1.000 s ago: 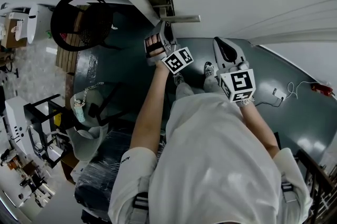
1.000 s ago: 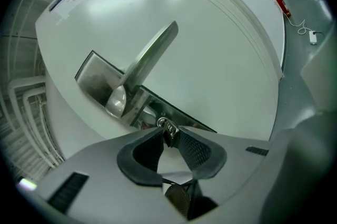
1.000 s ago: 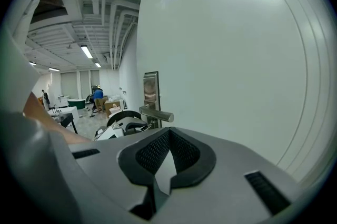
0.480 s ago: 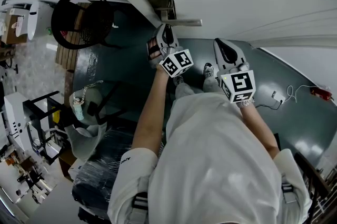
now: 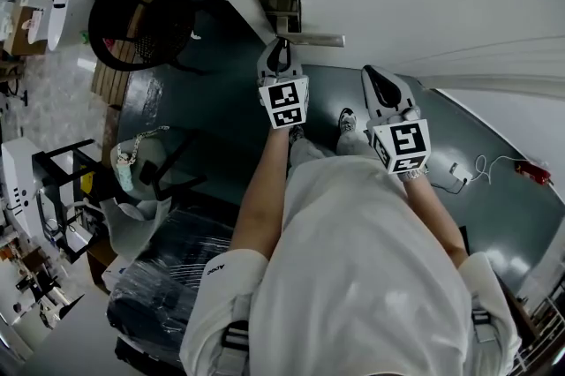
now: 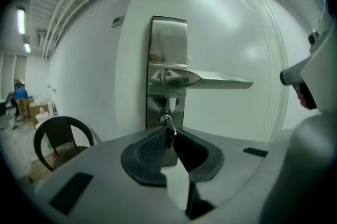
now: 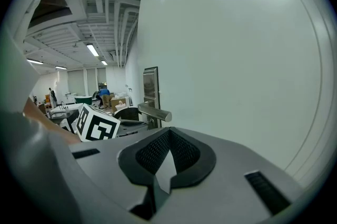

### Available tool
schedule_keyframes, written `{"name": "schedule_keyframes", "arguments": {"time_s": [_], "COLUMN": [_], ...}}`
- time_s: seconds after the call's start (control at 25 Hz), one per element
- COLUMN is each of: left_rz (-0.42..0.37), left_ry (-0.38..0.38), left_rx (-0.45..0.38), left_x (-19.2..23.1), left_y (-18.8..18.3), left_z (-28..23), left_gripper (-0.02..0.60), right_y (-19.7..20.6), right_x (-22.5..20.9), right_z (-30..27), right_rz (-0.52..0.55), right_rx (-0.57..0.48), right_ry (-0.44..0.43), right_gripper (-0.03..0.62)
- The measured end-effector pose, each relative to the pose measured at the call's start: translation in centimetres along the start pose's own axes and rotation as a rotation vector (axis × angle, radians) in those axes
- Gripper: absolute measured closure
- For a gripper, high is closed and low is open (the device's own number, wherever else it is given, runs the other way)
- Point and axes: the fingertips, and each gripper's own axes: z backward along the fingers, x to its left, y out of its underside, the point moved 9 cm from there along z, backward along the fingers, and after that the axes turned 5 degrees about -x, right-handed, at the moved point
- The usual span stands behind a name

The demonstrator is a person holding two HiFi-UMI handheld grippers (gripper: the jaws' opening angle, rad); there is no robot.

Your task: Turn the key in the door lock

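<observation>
We see a small metal key (image 6: pixel 167 124) sticking out from the lower part of a tall steel lock plate (image 6: pixel 167 54). It sits just under the lever handle (image 6: pixel 216 81) of a white door (image 6: pixel 231 23). Our left gripper (image 6: pixel 169 135) pinches the key's head between its pad tips, and its jaws have just been closing. Our right gripper (image 7: pixel 168 132) hovers beside it, clear of the door, its jaws pressed together on nothing. A dark round-backed chair (image 5: pixel 137 17) stands near the door on the grey floor (image 5: pixel 212 109).
</observation>
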Motion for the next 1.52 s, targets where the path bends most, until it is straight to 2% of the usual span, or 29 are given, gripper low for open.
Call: {"name": "schedule_keyframes", "arguments": {"time_s": [0.16, 0.24, 0.4, 0.6, 0.92, 1.04, 1.28, 1.4, 1.52], "left_rz": [0.138, 0.234, 0.52, 0.831, 1.266, 1.368, 1.644, 1.708, 1.705], "left_ry": [0.017, 0.029, 0.073, 0.141, 0.279, 0.305, 0.375, 0.383, 0.384], "left_rx": [-0.016, -0.024, -0.061, -0.105, -0.169, -0.19, -0.267, -0.288, -0.283], "left_x": [0.4, 0.7, 1.5, 2.2, 2.6, 2.7, 2.2, 2.1, 2.1], "left_y": [0.4, 0.4, 1.1, 2.1, 2.9, 3.8, 4.4, 4.8, 4.8], "left_z": [0.1, 0.1, 0.0, 0.0, -0.3, -0.4, -0.7, -0.7, -0.7], "left_gripper": [0.538, 0.54, 0.55, 0.552, 0.552, 0.552, 0.536, 0.532, 0.532], "right_y": [0.1, 0.1, 0.1, 0.2, 0.4, 0.5, 0.7, 0.7, 0.9], "right_x": [0.2, 0.4, 0.5, 0.2, 0.9, 1.2, 1.0, 1.1, 1.1], "right_z": [-0.1, -0.2, -0.2, -0.1, -0.6, -0.6, -0.6, -0.4, -0.3], "right_rz": [0.004, 0.007, 0.012, 0.01, 0.007, 0.007, 0.001, 0.0, 0.001], "right_rx": [0.006, 0.006, 0.005, 0.011, 0.021, 0.023, 0.025, 0.024, 0.027], "right_ry": [-0.017, -0.026, -0.033, -0.027, -0.042, -0.047, -0.035, -0.034, -0.033], "right_gripper": [0.602, 0.602, 0.602, 0.602, 0.602, 0.602, 0.602, 0.602, 0.602]}}
